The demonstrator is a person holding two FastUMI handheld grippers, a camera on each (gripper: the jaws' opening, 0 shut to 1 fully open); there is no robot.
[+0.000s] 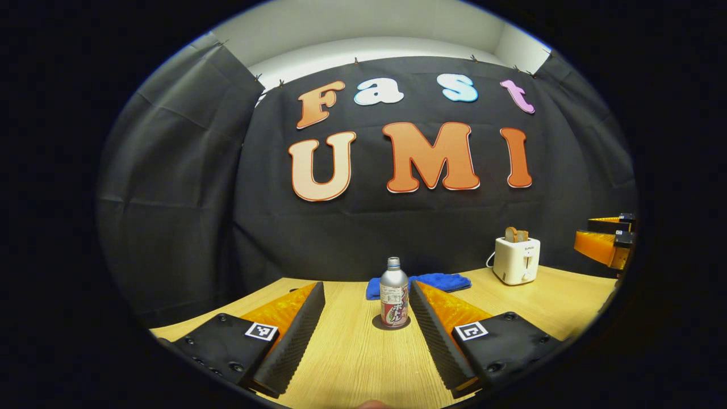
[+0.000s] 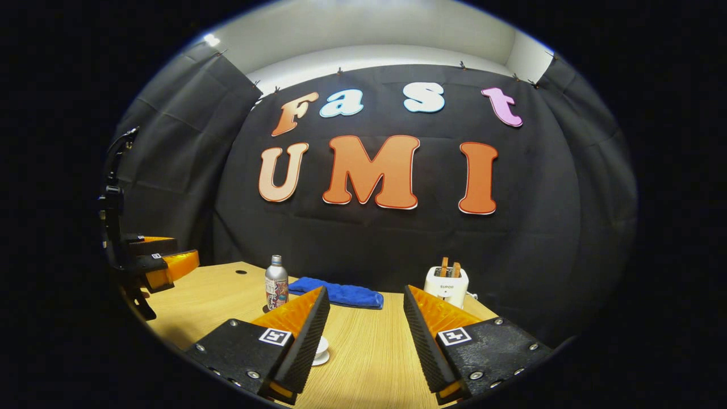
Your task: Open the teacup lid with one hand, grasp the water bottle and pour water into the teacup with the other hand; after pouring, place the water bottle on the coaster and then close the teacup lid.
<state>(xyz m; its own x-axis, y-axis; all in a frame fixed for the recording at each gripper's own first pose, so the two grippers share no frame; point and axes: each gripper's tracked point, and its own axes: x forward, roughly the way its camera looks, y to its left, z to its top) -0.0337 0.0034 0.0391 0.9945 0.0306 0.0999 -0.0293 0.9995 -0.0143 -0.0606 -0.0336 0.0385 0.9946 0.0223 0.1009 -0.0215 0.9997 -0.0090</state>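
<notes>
Your left tool [image 1: 367, 329] hangs low over the desk [image 1: 352, 363] with its fingers spread wide and nothing between the pads. The water bottle [image 1: 393, 293] stands upright straight ahead in the gap between the fingers, well short of either pad, on a dark round coaster [image 1: 381, 324]. Its cap is on. The bottle's label carries printed characters, too small to make out.

Behind the bottle a blue cloth [image 1: 434, 282] lies along the desk's far edge. A white toaster [image 1: 516, 259] with bread in its slots stands near the far right corner; a small mark on its front is not legible in this view. Your right tool [image 1: 608, 241] shows at the right rim of the left gripper view, raised above the desk's right side.

In the right gripper view, your right tool [image 2: 363, 329] is likewise wide open and holds nothing. The teacup [image 2: 321, 347] sits on the desk just beside the tool's left finger, mostly hidden behind it; only a white curved part and the saucer rim show, so whether the lid is on you cannot tell. The water bottle [image 2: 276, 282] stands farther off to the left, with the blue cloth [image 2: 338, 293] beside it and the toaster [image 2: 447, 286] toward the far edge. Your left tool [image 2: 170, 264] is at the left rim, above the desk's left edge.
</notes>
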